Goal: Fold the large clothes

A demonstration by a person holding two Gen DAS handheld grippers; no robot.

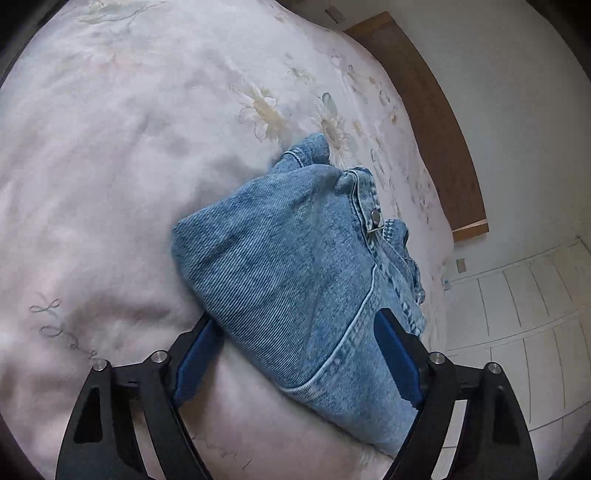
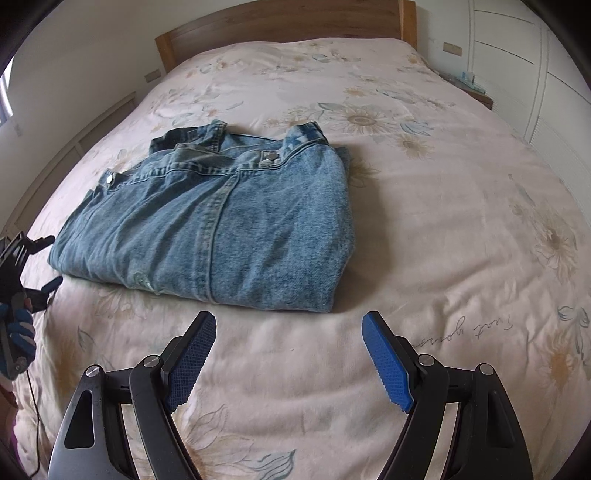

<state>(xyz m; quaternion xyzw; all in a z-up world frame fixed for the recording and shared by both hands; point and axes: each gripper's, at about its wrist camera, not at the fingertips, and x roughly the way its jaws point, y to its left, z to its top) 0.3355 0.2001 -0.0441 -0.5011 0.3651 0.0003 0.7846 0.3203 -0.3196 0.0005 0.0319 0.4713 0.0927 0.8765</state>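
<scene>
Across the floral bedspread (image 2: 424, 229), the denim jacket (image 2: 221, 221) lies folded into a compact rectangle at eleven o'clock; little looks left. Right gripper (image 2: 289, 321) hovers wide, holding nothing. Left gripper (image 1: 295, 325) gapes wide astride the jacket's edge.

Bed (image 2: 424, 221) with wooden headboard (image 2: 280, 22), covered by pale pink floral bedspread (image 1: 110, 166), slightly wrinkled. Folded blue denim jacket (image 2: 221, 221) lies flat on the bedspread, collar toward the headboard, roughly mid-bed, left of centre.
</scene>
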